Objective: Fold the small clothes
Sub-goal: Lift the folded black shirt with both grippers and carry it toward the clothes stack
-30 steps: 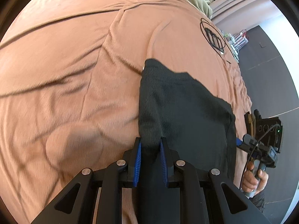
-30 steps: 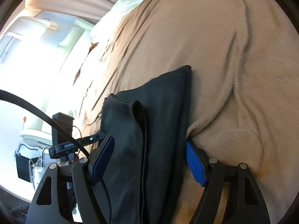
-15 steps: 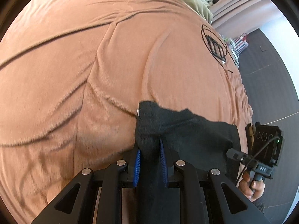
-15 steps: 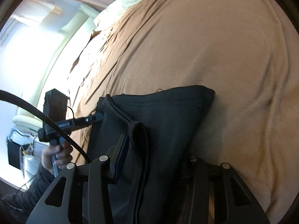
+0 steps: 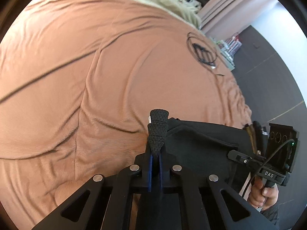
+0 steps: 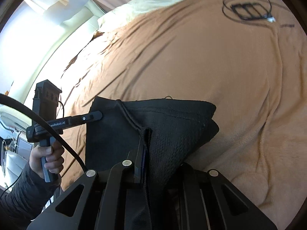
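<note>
Jaws of right gripper just closed on dark knit garment, left gripper pinching its other corner, both lifted off tan blanket—fold starting.

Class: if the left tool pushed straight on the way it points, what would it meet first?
The left tool is shut on the black garment; past the pinched fold, probably the brown blanket, though depth is unclear.

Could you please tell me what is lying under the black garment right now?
The brown blanket lies under the black garment, showing on every side. The patch directly beneath the cloth is covered, so anything there cannot be seen.
</note>
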Tool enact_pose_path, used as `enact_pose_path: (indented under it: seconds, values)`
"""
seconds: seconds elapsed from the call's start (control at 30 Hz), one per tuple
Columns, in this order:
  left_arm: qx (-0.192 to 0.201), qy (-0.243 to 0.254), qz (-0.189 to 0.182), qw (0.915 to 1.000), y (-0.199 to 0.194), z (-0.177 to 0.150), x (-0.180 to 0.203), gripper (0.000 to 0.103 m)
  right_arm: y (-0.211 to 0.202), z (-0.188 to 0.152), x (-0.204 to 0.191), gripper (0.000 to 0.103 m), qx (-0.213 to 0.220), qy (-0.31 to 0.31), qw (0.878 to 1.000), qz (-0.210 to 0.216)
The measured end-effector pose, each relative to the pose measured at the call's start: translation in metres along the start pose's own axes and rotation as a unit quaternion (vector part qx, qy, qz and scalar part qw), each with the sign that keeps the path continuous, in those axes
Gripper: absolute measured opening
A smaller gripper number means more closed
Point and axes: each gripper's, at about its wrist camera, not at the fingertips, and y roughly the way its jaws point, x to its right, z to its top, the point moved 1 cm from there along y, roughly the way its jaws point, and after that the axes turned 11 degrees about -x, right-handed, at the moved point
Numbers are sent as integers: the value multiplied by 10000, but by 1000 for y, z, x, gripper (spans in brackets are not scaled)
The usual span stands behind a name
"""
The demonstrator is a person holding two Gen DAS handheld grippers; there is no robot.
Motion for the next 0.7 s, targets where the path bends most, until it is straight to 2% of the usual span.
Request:
enact_pose_path:
  seconds: [0.37, 0.7]
  values:
    - [533, 282, -269, 9978, -72, -28, 42, 5, -75, -47, -64, 8, 548, -230, 9976, -356]
    - [991, 623, -508, 9918, -134, -70, 96, 4, -157, -123, -116, 8, 1106, -340, 9911, -652]
